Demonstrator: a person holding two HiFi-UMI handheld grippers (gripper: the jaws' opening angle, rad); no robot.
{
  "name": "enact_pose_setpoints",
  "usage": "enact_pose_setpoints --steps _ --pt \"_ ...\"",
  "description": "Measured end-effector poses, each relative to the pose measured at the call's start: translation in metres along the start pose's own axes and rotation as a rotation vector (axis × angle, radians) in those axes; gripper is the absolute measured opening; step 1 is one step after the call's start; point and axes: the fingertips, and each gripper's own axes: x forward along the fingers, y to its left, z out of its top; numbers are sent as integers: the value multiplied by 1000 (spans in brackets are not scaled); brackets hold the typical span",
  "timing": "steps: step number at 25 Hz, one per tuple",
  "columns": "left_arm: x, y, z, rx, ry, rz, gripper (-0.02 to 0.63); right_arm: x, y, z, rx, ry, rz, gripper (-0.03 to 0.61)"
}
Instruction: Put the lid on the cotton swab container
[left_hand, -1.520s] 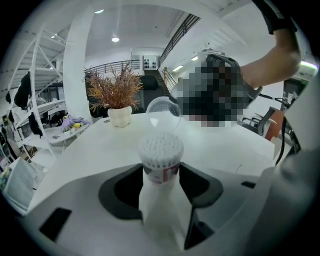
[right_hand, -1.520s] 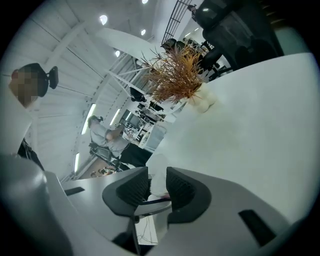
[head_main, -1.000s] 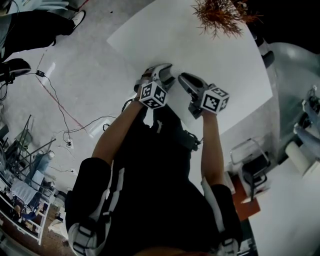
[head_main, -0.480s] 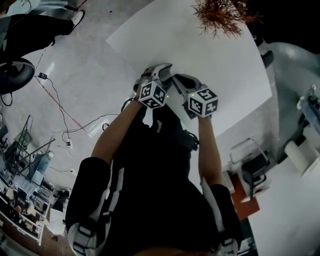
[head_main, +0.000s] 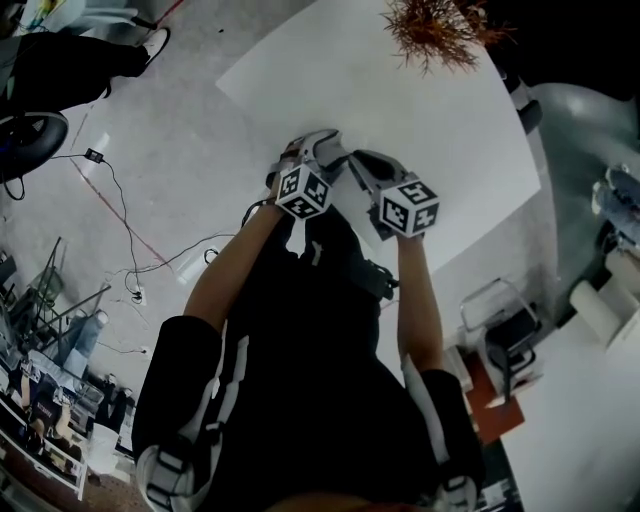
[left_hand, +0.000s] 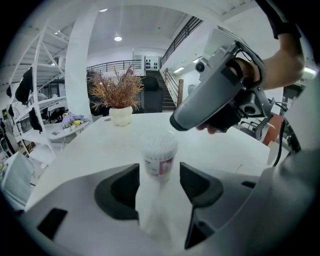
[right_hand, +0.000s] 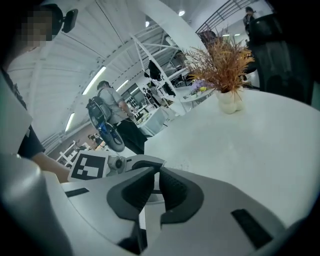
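Observation:
A clear cotton swab container (left_hand: 160, 155) with a pink label stands upright between the pads of my left gripper (left_hand: 160, 172), which is shut on its sides. Swab heads fill its top, and I cannot tell whether a lid sits on it. My right gripper (left_hand: 175, 122) hangs just above and to the right of the container top, tilted down. Its jaws have just been closing. In the right gripper view, my right gripper (right_hand: 156, 182) shows only a narrow slit, with nothing visible in it. In the head view, my left gripper (head_main: 335, 143) and right gripper (head_main: 362, 160) meet over the table's near edge.
The white round table (head_main: 420, 120) carries a dried plant in a white pot (left_hand: 120, 107) at its far side. Cables (head_main: 130, 230) run over the floor at the left. A chair (head_main: 500, 320) stands at the right. A person with a backpack (right_hand: 107, 115) is in the background.
My right gripper has moved left, close up to the left gripper, and has rolled. My left gripper has stayed in place.

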Motion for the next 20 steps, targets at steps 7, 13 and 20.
enact_pose_setpoints --steps 7,13,20 --pt "-57 6 -7 -29 -41 9 233 -37 25 29 -29 -184 -163 32" --pt "-173 15 33 -80 -224 135 65 -100 83 39 -42 -449 -301 26" --pt "-292 10 93 -83 -403 240 17 -180 149 24 -49 -664 -519 17"
